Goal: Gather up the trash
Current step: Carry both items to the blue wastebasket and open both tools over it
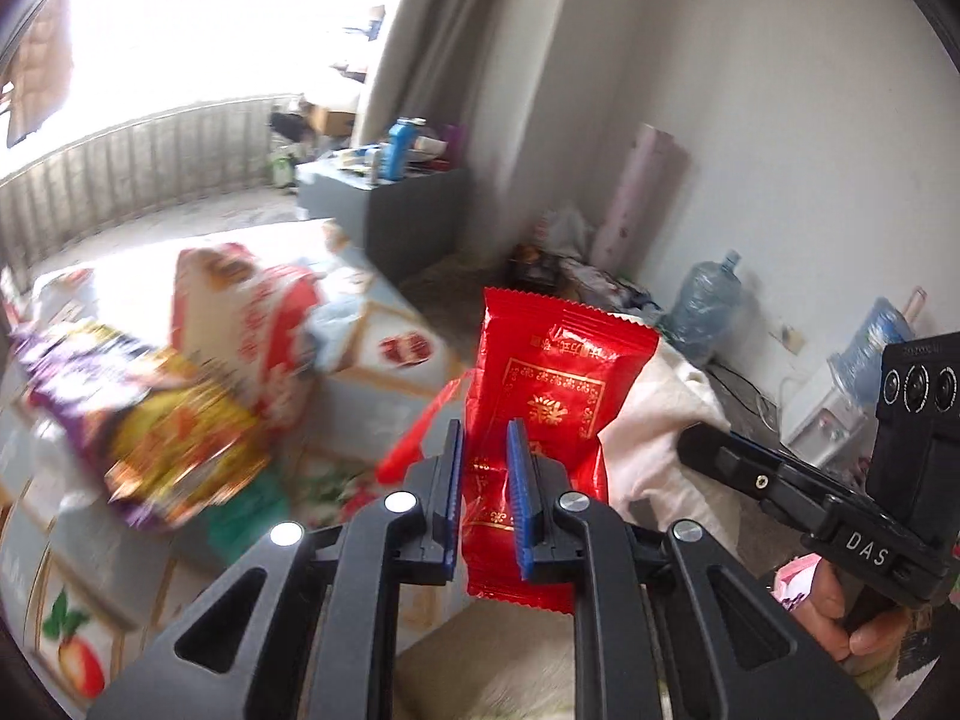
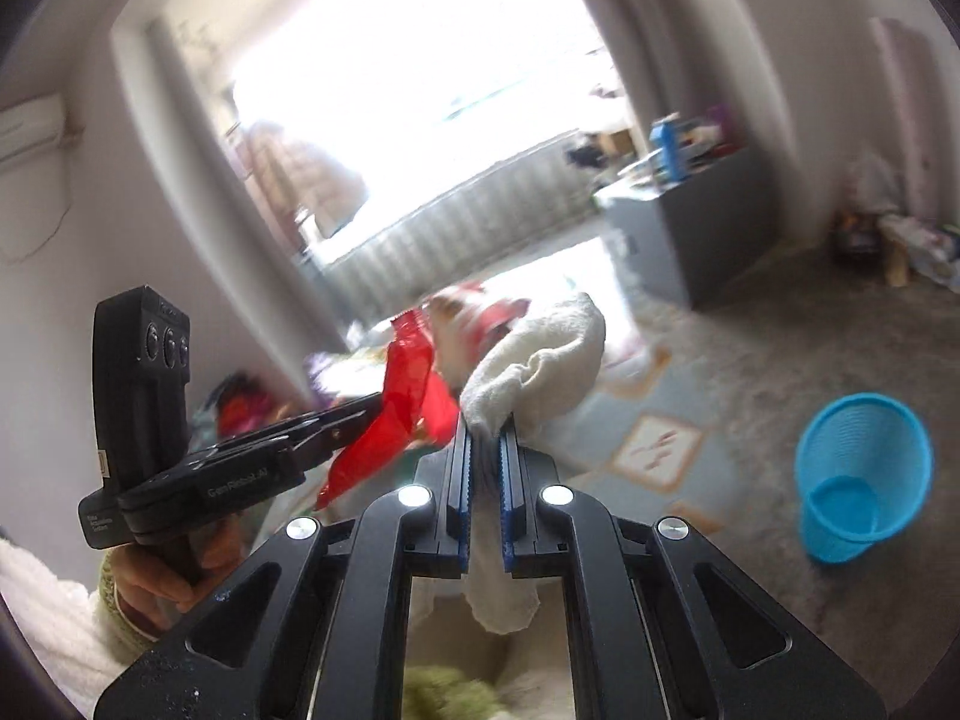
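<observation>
Trash rides in both my claws: left gripper (image 1: 485,438) clamps the red wrapper (image 1: 552,372), right gripper (image 2: 485,444) pinches the white cloth (image 2: 540,360); blue bin (image 2: 864,474) lies lower right, nearer my right.

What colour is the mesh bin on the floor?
Bright blue plastic mesh wastebasket; clearest in the right wrist view.

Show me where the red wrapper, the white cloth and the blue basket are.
red wrapper (image 1: 558,384): left wrist view, middle of its printed face.
white cloth (image 2: 540,360): right wrist view, its folded upper part.
blue basket (image 2: 864,438): right wrist view, its inner wall.
</observation>
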`<state>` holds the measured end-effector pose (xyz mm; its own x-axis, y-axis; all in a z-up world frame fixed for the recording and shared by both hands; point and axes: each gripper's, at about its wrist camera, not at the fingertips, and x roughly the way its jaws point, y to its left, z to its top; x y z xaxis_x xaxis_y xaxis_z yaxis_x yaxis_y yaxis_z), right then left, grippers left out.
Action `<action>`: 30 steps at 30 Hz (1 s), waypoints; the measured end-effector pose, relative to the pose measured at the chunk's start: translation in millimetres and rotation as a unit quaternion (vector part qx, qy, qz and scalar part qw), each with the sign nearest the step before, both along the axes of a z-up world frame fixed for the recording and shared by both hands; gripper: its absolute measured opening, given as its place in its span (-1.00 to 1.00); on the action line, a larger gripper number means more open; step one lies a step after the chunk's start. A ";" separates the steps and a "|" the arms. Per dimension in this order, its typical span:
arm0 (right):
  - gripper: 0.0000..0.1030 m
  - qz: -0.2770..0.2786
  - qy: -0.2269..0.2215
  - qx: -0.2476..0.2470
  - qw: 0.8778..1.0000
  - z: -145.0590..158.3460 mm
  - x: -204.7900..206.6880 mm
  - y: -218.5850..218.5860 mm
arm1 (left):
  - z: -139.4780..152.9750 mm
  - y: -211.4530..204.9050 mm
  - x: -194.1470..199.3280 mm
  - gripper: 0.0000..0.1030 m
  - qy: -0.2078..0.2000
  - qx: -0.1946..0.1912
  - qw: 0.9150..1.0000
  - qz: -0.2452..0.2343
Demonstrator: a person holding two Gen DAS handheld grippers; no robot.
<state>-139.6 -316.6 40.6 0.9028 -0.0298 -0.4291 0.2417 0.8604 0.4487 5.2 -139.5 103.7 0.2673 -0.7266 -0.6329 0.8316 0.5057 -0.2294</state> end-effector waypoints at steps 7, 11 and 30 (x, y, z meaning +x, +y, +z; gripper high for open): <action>-0.89 -0.123 -0.018 0.039 0.991 -8.7 -23.2 -96.9 | -3.1 -149.7 4.8 -0.74 0.034 0.028 0.996 -0.072; -0.88 -0.183 0.001 0.068 0.981 -32.5 -30.3 -151.0 | -24.7 -234.0 9.0 -0.74 0.057 0.060 0.992 -0.096; -0.37 -0.267 0.147 0.244 0.921 -211.7 -10.8 -323.3 | -230.3 -479.8 16.6 -0.31 0.144 0.250 0.948 -0.137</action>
